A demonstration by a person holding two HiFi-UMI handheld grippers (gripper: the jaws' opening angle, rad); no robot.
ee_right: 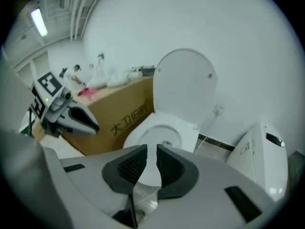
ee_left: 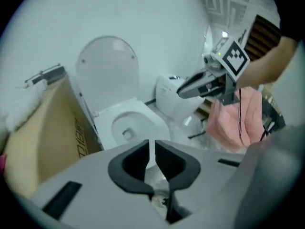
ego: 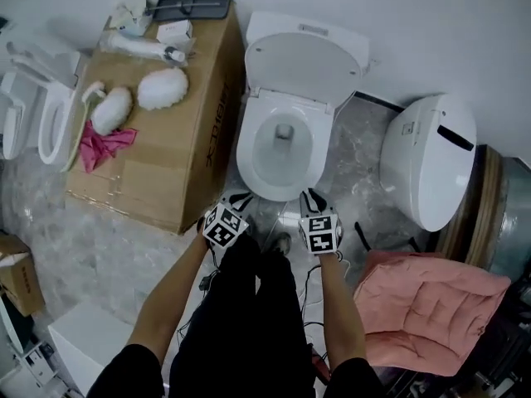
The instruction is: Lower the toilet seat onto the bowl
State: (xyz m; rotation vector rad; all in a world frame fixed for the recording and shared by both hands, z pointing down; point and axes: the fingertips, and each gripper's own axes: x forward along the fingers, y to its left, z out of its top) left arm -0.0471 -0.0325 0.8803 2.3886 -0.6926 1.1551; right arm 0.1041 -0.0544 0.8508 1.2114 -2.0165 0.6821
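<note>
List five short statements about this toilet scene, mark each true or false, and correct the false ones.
1. The toilet lid stands raised against the wall. True.
2. The left tongs grip the lid. False: they are open with nothing between them, near the front rim of the bowl.
3. A pink cloth lies on the cardboard box. True.
4. The pink cushion lies on the cardboard box. False: it lies on the other side of the toilet, at the person's right.
5. The right tongs hold nothing. True.
</note>
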